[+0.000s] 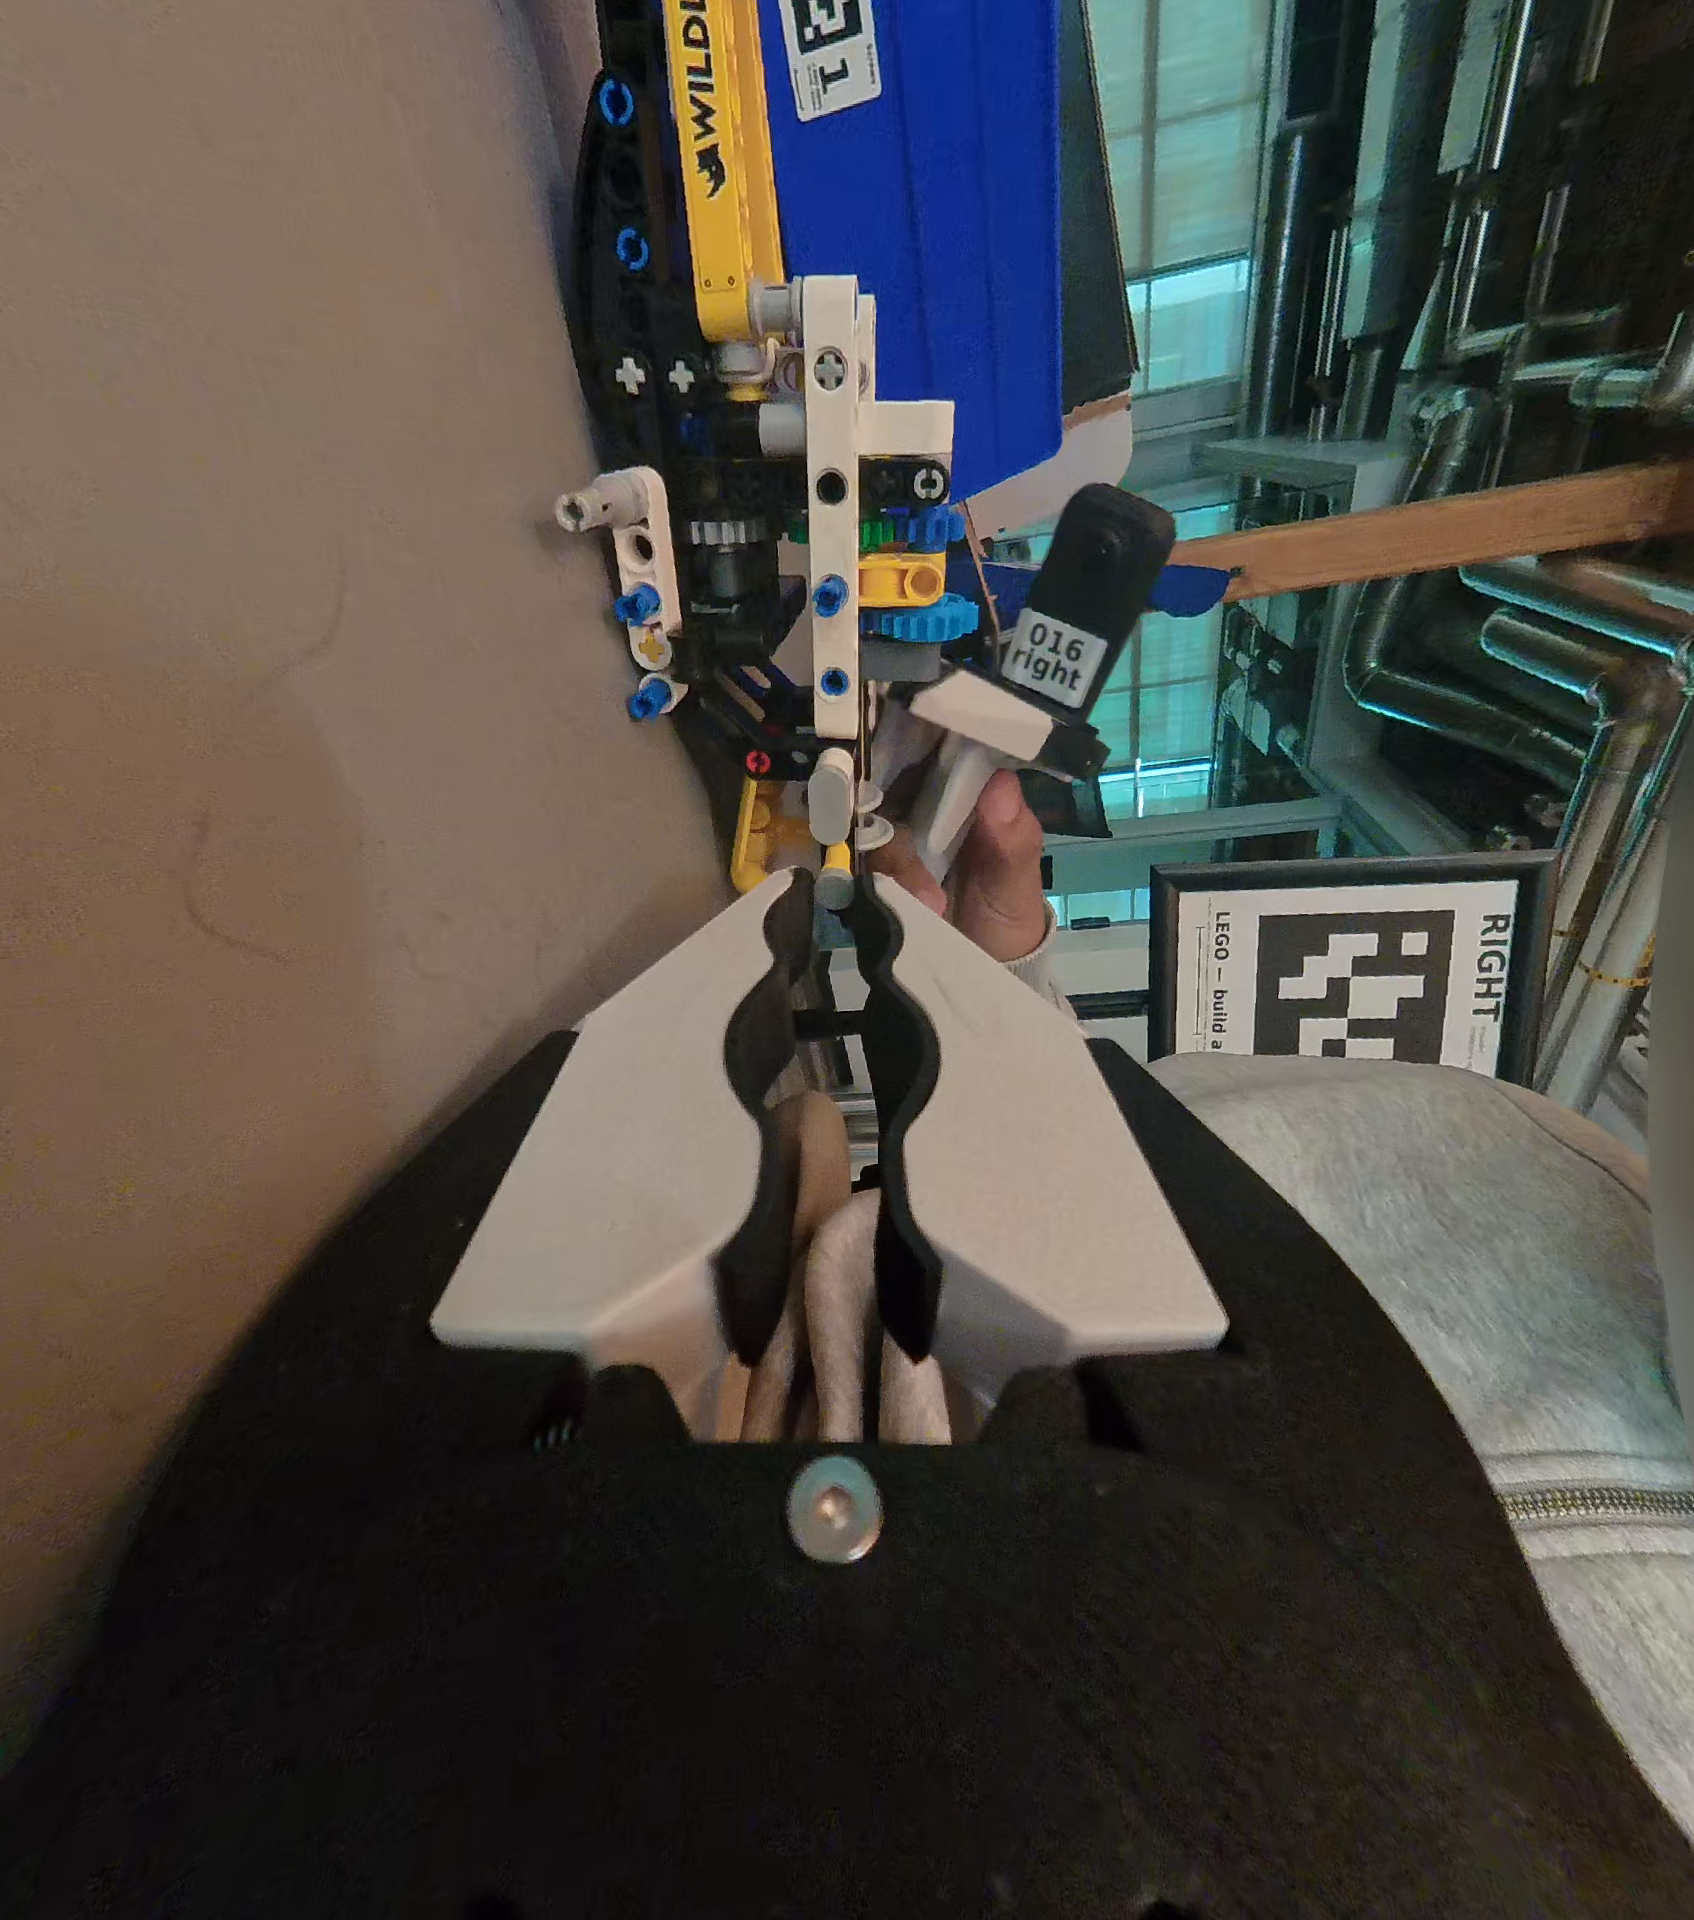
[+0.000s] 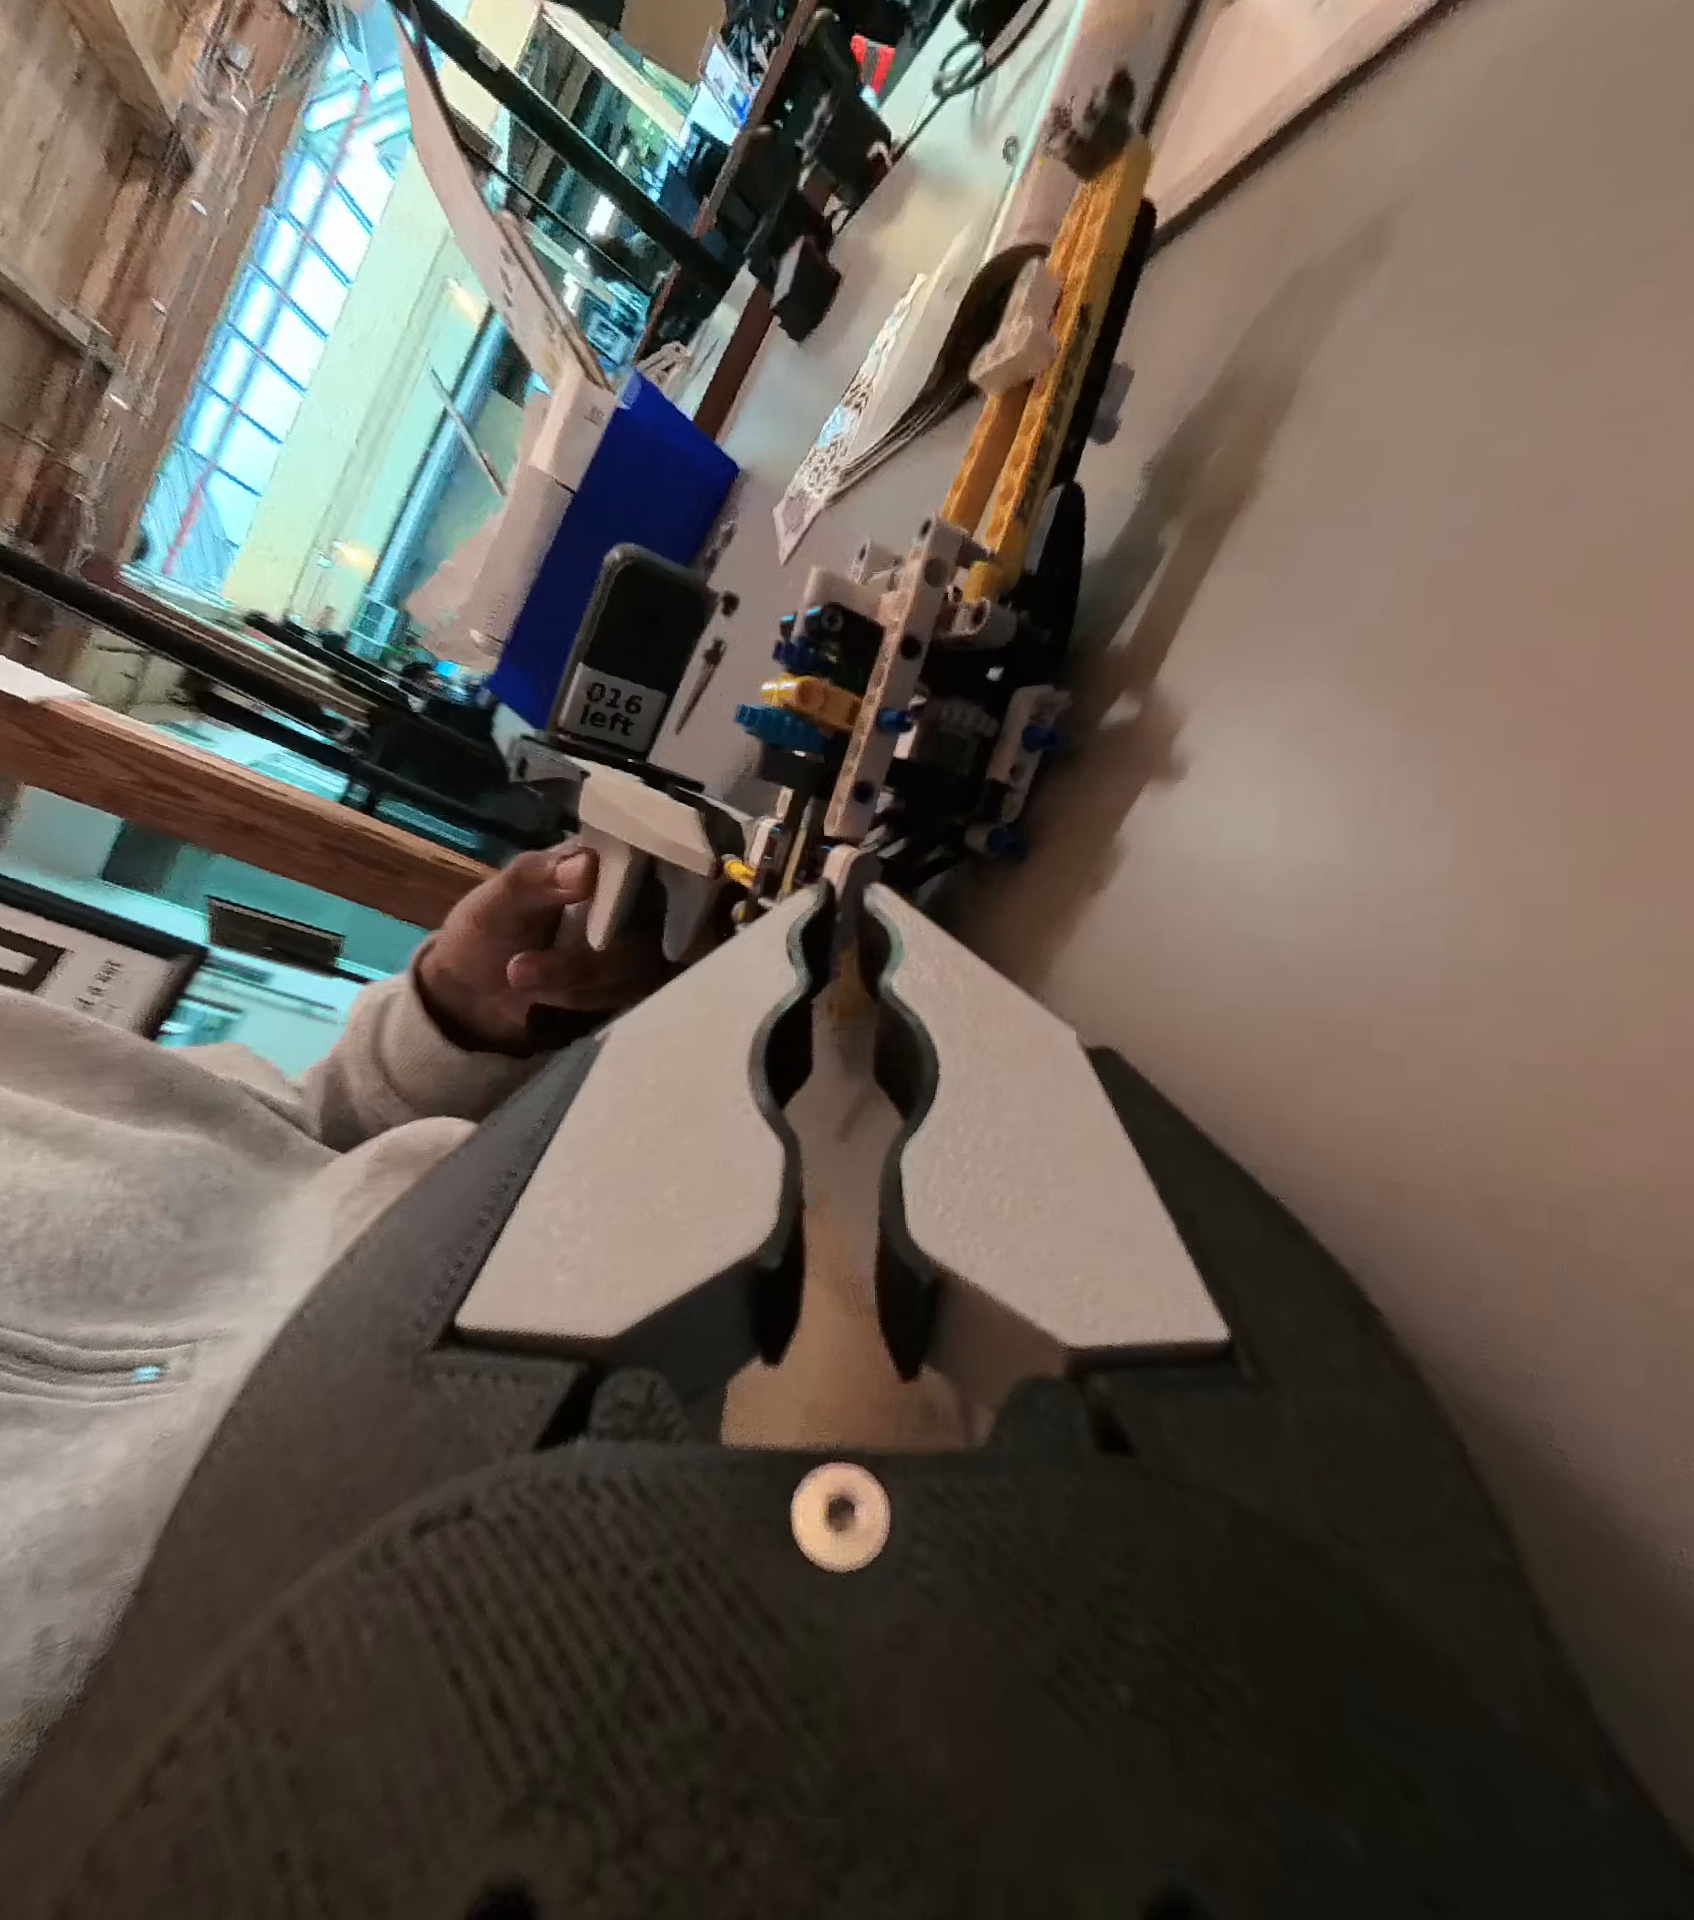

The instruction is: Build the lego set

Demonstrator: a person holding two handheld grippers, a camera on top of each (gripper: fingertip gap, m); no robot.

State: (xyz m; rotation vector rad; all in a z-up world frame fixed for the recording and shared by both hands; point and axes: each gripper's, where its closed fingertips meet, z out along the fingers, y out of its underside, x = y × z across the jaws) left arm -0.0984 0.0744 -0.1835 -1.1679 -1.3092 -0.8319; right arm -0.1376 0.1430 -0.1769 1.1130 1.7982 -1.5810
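Note:
A Technic lego model (image 1: 827, 520) lies on the beige table (image 1: 199, 623). It has a white holed beam, a long yellow beam, black frame parts, blue pins and blue gears. My left gripper (image 1: 835, 883) is shut on a small grey part at the model's near end. The right gripper (image 1: 978, 717), held by a hand, reaches the same end from the right. In the right wrist view the model (image 2: 884, 707) lies ahead. My right gripper (image 2: 848, 896) is shut on a grey and yellow part at its near end. The left gripper (image 2: 645, 831) is just to the left.
A blue box (image 1: 926, 208) stands behind the model; it also shows in the right wrist view (image 2: 614, 561). A framed marker sign (image 1: 1342, 966) stands at the right. A booklet (image 2: 864, 416) lies beyond the model. The person's hand (image 2: 521, 935) and grey sleeve are close by. Some 9 cm of space lies between my two pairs of fingers.

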